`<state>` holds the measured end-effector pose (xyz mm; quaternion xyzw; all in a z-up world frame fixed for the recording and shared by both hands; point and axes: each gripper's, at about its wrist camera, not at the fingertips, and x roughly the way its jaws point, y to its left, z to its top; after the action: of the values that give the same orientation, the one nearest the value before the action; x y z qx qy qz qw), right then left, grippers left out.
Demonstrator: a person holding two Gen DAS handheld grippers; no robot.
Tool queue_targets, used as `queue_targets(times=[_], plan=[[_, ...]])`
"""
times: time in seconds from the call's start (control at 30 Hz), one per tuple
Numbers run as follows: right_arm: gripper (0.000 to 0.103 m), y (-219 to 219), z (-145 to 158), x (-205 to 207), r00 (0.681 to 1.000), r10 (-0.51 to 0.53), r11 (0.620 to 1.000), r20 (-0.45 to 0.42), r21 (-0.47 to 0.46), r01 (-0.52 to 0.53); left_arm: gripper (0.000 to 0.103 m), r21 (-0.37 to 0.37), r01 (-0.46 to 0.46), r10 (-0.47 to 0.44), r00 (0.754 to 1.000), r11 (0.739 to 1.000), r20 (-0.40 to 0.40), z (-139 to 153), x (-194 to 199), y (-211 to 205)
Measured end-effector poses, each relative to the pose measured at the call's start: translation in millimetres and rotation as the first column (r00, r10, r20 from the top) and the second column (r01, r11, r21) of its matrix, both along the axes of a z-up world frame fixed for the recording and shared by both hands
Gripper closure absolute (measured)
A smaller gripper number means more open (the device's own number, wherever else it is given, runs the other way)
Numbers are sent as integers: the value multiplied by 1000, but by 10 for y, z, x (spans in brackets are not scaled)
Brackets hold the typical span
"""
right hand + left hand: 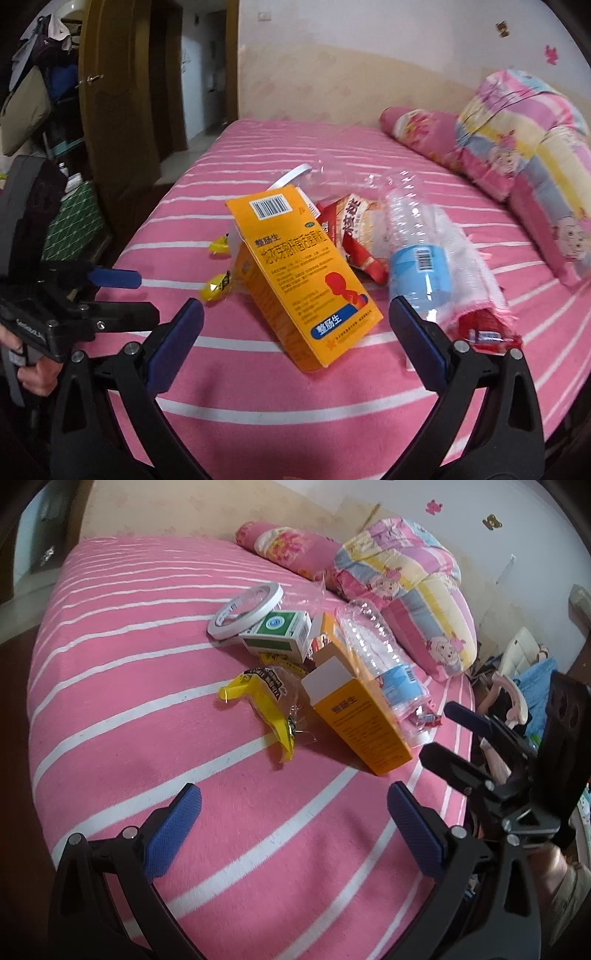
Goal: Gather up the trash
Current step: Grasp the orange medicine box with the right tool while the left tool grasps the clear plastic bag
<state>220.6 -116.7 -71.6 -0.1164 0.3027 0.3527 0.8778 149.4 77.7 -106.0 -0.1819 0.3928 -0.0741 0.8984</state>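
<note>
A heap of trash lies on the pink striped bed (pixel 147 709). It holds an orange box (pixel 364 723) (pixel 295 269), a clear plastic bottle (pixel 380 653) (pixel 417 254), a yellow wrapper (pixel 266 701), a green and white box (pixel 277 633), a tape roll (pixel 245 607) and a red snack bag (pixel 354 232). My left gripper (pixel 293 808) is open and empty, hovering short of the heap. My right gripper (pixel 295 321) is open and empty, right in front of the orange box. It also shows at the right of the left wrist view (pixel 447 731).
A rolled pink pillow (pixel 288 550) and a folded cartoon quilt (pixel 413 587) (pixel 528 155) lie at the head of the bed. A wooden door (pixel 118 110) and hanging bags (pixel 26 103) stand left of the bed. Clutter lies on the floor (pixel 524 679) beyond the bed's right edge.
</note>
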Motion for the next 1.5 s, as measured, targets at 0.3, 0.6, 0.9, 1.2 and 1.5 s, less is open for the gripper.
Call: queue_targets(times=[0.3,0.6,0.9,1.2,1.5], plan=[[4,149,-48,317,992,117,993,-35,10,-117,5,-37,50,-52,998,998,-39,-99,308,55],[4,240,-244,715,966,221,975,-136,23,-220,5,-17,142,-143,985,990,-95,-216,596,-8],[4,443,-438,737,966,244,956,-85,-146,-255,6,37,163,-159,983,986,-95,-210,754,-60],[21,196,-331,835,976,176,984,-131,-18,-180,6,-36,127,-129,990,991,-54,-214,888,65],[23,139,-288,758,976,161,987,-149,6,-162,32,-50,100,-103,993,994,-56,-284,1088,58]])
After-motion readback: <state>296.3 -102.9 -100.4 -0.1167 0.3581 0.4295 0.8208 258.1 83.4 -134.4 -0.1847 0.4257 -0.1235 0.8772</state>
